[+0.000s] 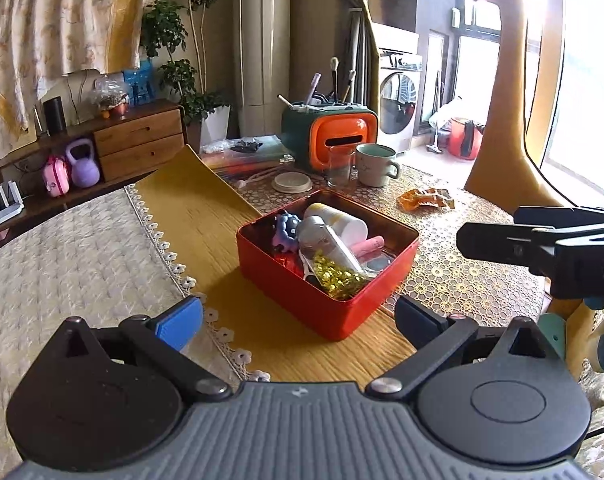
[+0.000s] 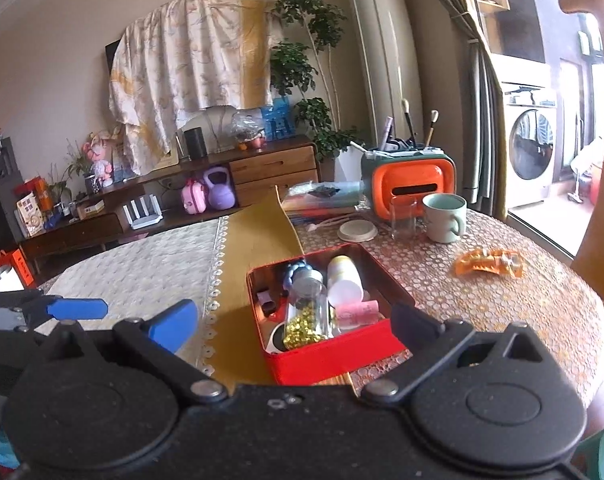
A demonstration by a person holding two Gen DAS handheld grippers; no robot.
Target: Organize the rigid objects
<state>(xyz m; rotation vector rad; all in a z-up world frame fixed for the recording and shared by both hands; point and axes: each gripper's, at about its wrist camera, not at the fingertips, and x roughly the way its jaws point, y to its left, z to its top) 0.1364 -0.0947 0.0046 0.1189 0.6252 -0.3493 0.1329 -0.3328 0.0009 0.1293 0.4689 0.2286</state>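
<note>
Both of my grippers, the left gripper [image 1: 298, 314] and the right gripper [image 2: 296, 326], hung spread apart and held nothing, low in their frames. At centre frame, the red tin box [image 1: 322, 300] sat on the worktop [image 1: 462, 280], holding a jar of gold beads [image 2: 304, 316], a white bottle [image 2: 344, 280] and a pink tube [image 2: 356, 312].

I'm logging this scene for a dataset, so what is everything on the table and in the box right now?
Tin box: one, red, open, on the yellow runner.
Jar of gold beads: one, clear, lying in the box.
White bottle: one, in the box.
Pink tube: one, in the box.
Purple toy: one, in the box.
Mug: one, pale, behind the box.
Glass: one, clear, beside the mug.
Round lid: one, cream.
Organizer: one, orange and green, holding brushes.
Wrapper: one, orange.
Left gripper: open, empty.
Right gripper: open, empty.
</note>
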